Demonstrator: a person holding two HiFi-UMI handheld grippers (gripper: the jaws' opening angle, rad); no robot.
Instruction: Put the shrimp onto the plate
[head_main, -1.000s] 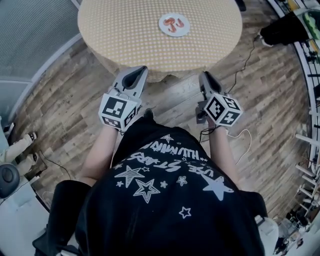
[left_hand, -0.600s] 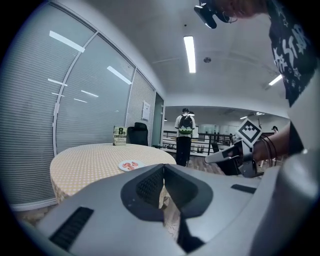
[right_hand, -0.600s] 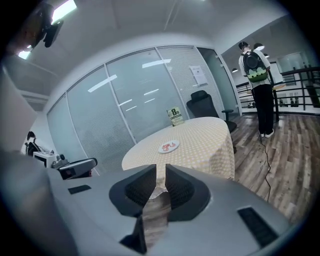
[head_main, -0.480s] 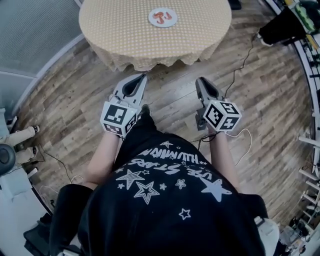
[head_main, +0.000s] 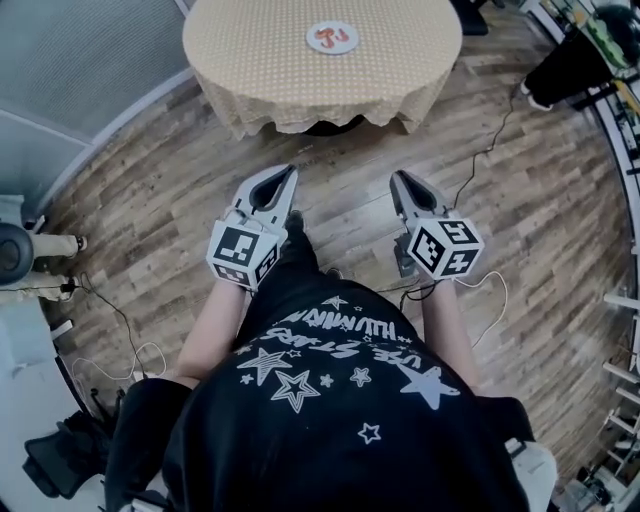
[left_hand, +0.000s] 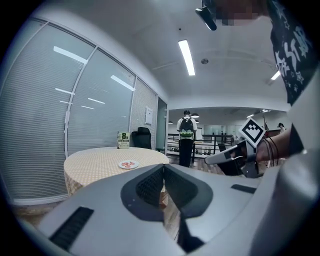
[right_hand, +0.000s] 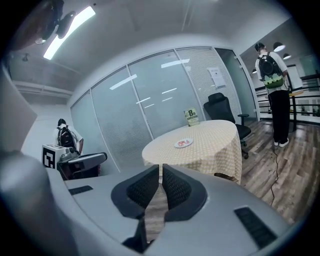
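Looks basically sorted here: got the small curled orange-red shrimp sitting on the round white plate, out on the round table with the tan dotted cloth. Well apart from both tools, with bare wood-plank floor in between.

Holding the grey two-jaw left gripper and its twin, the right gripper, low over that floor, side by side. Jaws pressed together on both, pads meeting, nothing pinched. Checked in each gripper's own view.

On handling, if lifting one: expect light and small, probably soft and a bit springy. Might be slick if real, but can't tell real from toy at this range. Best to pinch across the thick middle of the curl, not the thin tail, and squeeze gently.

For readable stuff: a green-and-white card standing on the table, showing a big "8", with smaller print under it too tiny to read. Black-and-white square markers on each gripper's cube. White stars and lettering on the black T-shirt, upside-down from the head view, so not guessing the words.
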